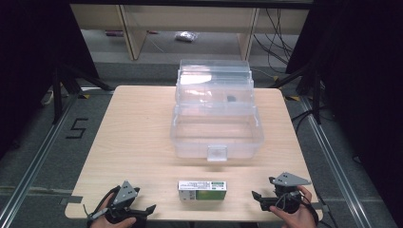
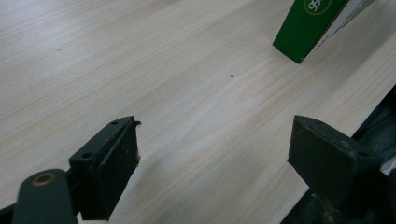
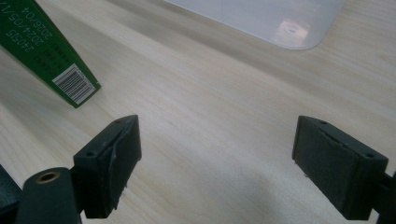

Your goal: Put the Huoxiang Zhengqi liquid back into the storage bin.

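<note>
One green carton (image 1: 202, 190) and one clear plastic organiser box (image 1: 216, 114) are being carried by the worktop (image 1: 133, 137); two tools, left tool (image 1: 151, 209) and right tool (image 1: 255, 196), are being held wide, empty.

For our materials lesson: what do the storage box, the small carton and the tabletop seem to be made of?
Storage box: clear, glossy plastic; the table shows through its walls.
Carton: probably printed cardboard; sharp folded edges, green panels, barcode.
Tabletop: pale matt wood grain, perhaps laminate rather than solid wood.
</note>
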Motion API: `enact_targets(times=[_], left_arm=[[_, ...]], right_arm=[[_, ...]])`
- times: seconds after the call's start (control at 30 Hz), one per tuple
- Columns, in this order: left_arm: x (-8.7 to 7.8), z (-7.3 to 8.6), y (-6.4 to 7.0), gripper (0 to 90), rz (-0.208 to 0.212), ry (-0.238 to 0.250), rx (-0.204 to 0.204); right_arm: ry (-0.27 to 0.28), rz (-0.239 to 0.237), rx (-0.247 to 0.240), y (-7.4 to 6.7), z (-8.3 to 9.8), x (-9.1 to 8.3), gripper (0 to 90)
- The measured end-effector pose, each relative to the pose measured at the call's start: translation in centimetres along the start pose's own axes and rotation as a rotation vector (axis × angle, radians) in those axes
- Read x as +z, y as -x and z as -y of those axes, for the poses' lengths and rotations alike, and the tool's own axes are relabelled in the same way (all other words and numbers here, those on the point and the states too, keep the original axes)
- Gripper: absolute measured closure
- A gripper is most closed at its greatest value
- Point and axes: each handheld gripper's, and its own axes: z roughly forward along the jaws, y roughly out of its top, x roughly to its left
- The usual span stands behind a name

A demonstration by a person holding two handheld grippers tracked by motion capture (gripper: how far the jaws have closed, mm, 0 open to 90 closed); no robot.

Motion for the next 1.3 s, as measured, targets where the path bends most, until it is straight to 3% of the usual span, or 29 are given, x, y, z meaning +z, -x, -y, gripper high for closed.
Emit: enact_targets(times=[0.07, 0.13, 0.17, 0.4, 0.47, 0.5, 0.63, 0.67, 0.7, 0.77, 0.9, 0.93, 0.97, 1.03, 1.27, 1.3], left_arm=[[0.0, 0.0, 0.0, 15.5, 0.000, -0.003, 0.002], [0.0, 0.0, 0.0, 15.4, 0.000, -0.002, 0.001], [0.0, 0.0, 0.0, 15.5, 0.000, -0.002, 0.002], [0.2, 0.0, 0.0, 15.5, -0.004, 0.003, -0.003], [0.2, 0.0, 0.0, 15.5, -0.006, 0.008, -0.009], [0.2, 0.0, 0.0, 15.5, -0.005, 0.004, -0.006], [0.1, 0.0, -0.1, 15.5, 0.003, -0.006, 0.002], [0.2, 0.0, 0.2, 15.4, 0.000, 0.023, -0.024], [0.2, 0.0, 0.2, 15.5, 0.000, 0.025, -0.027], [0.3, 0.1, 0.1, 15.5, 0.003, 0.029, -0.029], [0.3, 0.0, 0.1, 15.5, 0.005, 0.025, -0.026], [0.3, 0.0, 0.1, 15.5, 0.002, 0.019, -0.026], [0.3, 0.0, 0.1, 15.5, -0.001, 0.020, -0.030], [0.3, 0.1, 0.1, 15.5, 0.000, 0.020, -0.030], [0.3, 0.1, 0.1, 15.5, -0.001, 0.019, -0.034], [0.1, 0.0, -0.1, 15.5, -0.002, -0.006, -0.003]], right_arm=[[-0.003, -0.006, -0.014, 0.0, -0.1, 0.1, 16.6], [-0.021, -0.006, 0.013, -0.5, -0.1, 0.1, 17.2], [-0.020, -0.005, -0.043, -0.3, -0.1, 0.4, 17.2], [-0.045, -0.006, -0.057, -0.7, -0.3, 0.4, 19.4], [-0.032, -0.003, -0.086, -0.6, -0.5, 0.5, 21.2], [-0.031, 0.002, -0.123, -0.5, -0.6, 0.6, 21.3], [-0.036, -0.003, -0.126, -0.9, -1.0, 0.6, 21.7], [-0.037, -0.010, -0.144, -0.8, -1.2, 0.7, 23.1], [-0.062, -0.026, -0.112, -1.0, -1.3, 0.6, 24.5], [-0.053, -0.030, -0.138, -0.8, -1.5, 0.7, 24.4], [-0.091, -0.030, -0.088, -1.1, -1.9, 0.6, 23.6], [-0.081, -0.027, -0.114, -0.9, -2.0, 0.6, 23.1], [-0.088, -0.030, -0.094, -1.1, -2.1, 0.6, 22.7], [-0.085, -0.026, -0.119, -0.8, -2.3, 0.6, 21.9], [-0.095, -0.042, -0.119, -1.1, -3.3, -0.3, 22.6], [-0.105, -0.049, -0.152, -1.0, -3.5, -0.4, 22.0]])
